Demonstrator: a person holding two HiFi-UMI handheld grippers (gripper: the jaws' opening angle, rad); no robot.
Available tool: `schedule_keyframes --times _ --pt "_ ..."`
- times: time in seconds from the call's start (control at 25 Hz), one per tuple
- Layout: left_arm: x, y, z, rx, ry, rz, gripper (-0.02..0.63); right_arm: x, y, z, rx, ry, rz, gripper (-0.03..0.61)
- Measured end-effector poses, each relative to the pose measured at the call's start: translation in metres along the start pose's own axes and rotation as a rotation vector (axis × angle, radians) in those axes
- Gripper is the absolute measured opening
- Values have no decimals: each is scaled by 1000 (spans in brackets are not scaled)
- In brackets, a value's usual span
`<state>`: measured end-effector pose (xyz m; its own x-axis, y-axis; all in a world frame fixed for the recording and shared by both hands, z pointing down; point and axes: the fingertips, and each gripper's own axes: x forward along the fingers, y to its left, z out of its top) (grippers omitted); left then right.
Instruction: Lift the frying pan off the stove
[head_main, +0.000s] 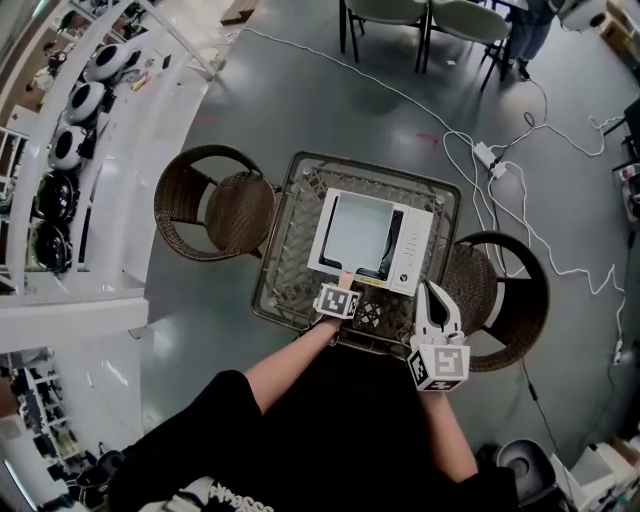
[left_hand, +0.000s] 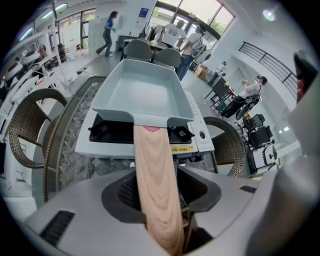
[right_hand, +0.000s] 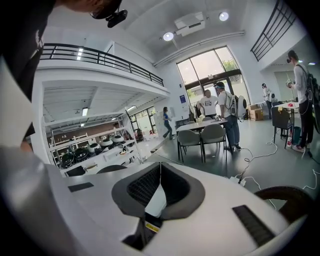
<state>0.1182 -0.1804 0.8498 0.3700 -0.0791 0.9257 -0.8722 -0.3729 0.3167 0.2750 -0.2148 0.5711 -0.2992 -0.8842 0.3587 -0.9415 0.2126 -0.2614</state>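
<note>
Burners mostly beneath frying pan

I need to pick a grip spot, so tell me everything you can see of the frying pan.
The frying pan is square, shallow and pale grey, like coated metal, and empty. A long light wooden handle runs from its near wall. It sits level on the black grate of the white stove. The handle lies between the jaws of the left gripper, which are closing around it; the pads do not clearly press on it yet.
</note>
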Motion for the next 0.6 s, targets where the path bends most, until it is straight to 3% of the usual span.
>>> schedule_keyframes --times 0.12,0.24,0.6 --pt "3 2 -2 -6 10 1 167 -4 1 -2 7 5 -14 31" --pt "2 4 -1 -7 2 10 67 -7 2 -7 3 14 -18 31" --pt "-2 8 -2 0 -48 48 63 -16 9 2 19 -16 -49 31"
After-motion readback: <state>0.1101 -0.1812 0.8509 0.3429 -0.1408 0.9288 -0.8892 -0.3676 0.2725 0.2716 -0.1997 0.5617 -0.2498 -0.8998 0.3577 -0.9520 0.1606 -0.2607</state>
